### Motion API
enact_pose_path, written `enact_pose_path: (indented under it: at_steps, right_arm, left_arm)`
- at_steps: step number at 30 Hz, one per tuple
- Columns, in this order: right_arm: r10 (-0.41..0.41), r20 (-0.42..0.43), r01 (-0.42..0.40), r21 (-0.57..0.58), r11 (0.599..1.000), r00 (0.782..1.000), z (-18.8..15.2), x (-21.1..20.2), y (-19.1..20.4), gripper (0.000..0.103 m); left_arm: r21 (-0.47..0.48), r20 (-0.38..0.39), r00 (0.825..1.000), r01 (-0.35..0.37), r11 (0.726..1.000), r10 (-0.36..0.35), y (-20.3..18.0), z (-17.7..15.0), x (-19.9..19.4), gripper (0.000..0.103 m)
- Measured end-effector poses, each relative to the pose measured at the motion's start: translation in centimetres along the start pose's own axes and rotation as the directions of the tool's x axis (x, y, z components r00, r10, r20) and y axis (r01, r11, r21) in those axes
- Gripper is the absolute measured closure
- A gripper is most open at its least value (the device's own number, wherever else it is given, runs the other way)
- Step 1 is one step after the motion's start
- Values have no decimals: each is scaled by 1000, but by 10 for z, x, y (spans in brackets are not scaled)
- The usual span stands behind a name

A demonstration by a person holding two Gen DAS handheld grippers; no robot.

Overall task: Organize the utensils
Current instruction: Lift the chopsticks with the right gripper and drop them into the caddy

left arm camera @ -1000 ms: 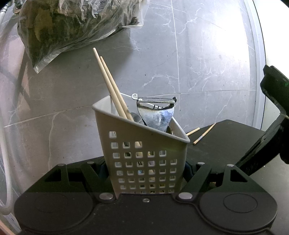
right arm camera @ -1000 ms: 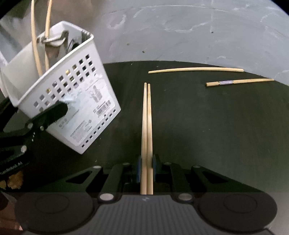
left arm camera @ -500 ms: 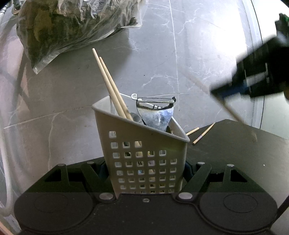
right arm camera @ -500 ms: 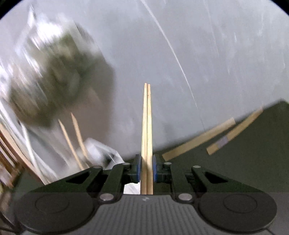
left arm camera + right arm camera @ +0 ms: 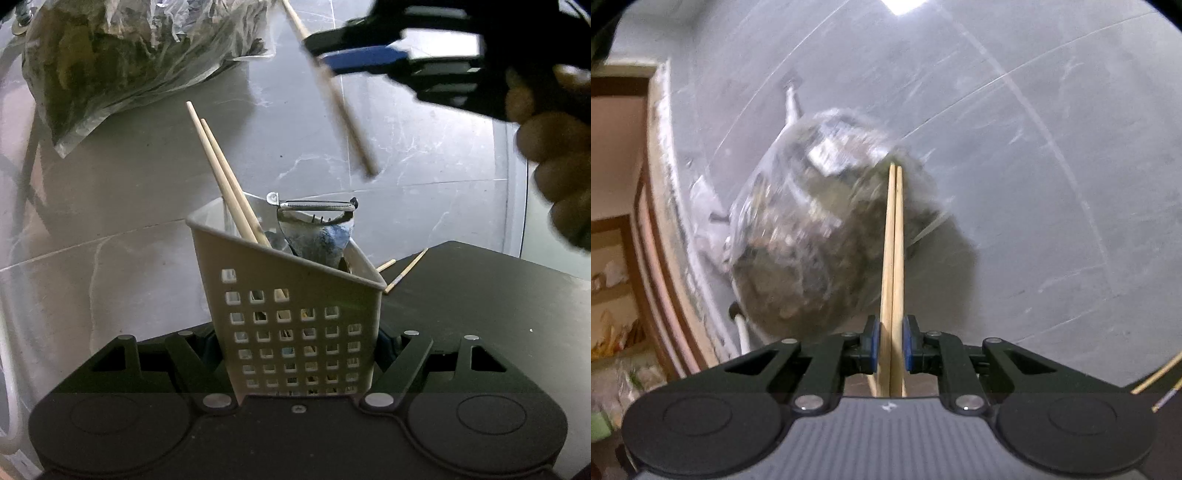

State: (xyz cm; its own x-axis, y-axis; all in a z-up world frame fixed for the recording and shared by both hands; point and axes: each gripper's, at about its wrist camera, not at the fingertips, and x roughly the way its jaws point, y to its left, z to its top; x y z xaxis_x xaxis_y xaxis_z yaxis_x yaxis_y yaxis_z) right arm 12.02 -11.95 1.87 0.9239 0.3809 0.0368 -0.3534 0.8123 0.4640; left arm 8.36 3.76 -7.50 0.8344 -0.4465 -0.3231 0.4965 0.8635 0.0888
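The left wrist view showed the white basket [image 5: 295,314] clamped between the fingers of the left gripper [image 5: 301,354], which was closed on the basket's lower walls. The basket was tilted, its open mouth turned up and away from the camera, evidently so that utensils could be dropped in from above. It was held over the near edge of the dark table [image 5: 480,295], though contact with the surface could not be confirmed. Two chopsticks [image 5: 229,184] and a peeler [image 5: 317,221] already stood inside, leaning against the far wall.

The right gripper [image 5: 890,347] was closed on a pair of chopsticks [image 5: 894,258], gripped side by side near one end so that the free length projected forward. In the left wrist view this pair was seen above and beyond the basket, angled down toward its mouth; the placement was judged to be a line-up for insertion. The tips were not yet inside the rim.

Two loose chopsticks [image 5: 402,269] lay on the table near its far edge, just behind the basket, and were judged to remain for collection. A plastic bag [image 5: 129,55] lay on the tiled floor [image 5: 406,147] beyond.
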Motion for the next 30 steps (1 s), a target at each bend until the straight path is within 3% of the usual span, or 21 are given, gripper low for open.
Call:
enact_pose_path:
  at_steps: [7, 14, 15, 17, 21, 23, 25, 26, 27, 28, 30]
  right_arm:
    - [-9, -72, -1, -141, 990, 997, -36, 5, 13, 89]
    - [-24, -163, -11, -209, 978, 986, -49, 4, 16, 86]
    - [-28, -187, -12, -213, 977, 982, -50, 4, 15, 83]
    - [-17, -204, -26, -208, 978, 979, -48, -1, 14, 46]
    - [-48, -182, 12, -193, 981, 982, -29, -16, 6, 39]
    - [-119, -159, 94, -158, 983, 980, -14, -18, -12, 21]
    - [-259, -176, 233, -156, 960, 950, -1, -19, -35, 14]
    - [-323, -208, 295, -155, 943, 923, 5, -14, -54, 13]
    - [-373, -250, 344, -154, 926, 893, 8, -7, -69, 11]
    - [-432, -310, 402, -158, 902, 847, 10, 4, -90, 10]
    - [-484, -385, 455, -170, 874, 786, 9, 21, -126, 10]
  left_arm:
    - [-4, 3, 1000, -3, 1000, 3, 2, -2, 0, 26]
    - [-2, 3, 1000, -4, 1000, 4, -1, -2, 1, 26]
    - [-3, 2, 1000, -5, 1000, 5, -1, -2, 1, 26]
    - [-6, 1, 1000, -8, 1000, 8, -1, -2, 1, 26]
    - [-13, -1, 1000, -9, 1000, 9, -1, 0, 1, 26]
    - [-16, -4, 1000, -10, 1000, 10, -1, 1, 1, 26]
    - [-21, -8, 1000, -13, 1000, 13, -2, 2, 2, 26]
    - [-22, -9, 1000, -14, 1000, 14, -3, 2, 1, 26]
    - [-22, -10, 1000, -16, 1000, 16, -3, 3, 2, 26]
    - [-20, -13, 1000, -18, 1000, 18, -3, 3, 2, 26]
    - [-19, -15, 1000, -21, 1000, 20, -4, 4, 3, 26]
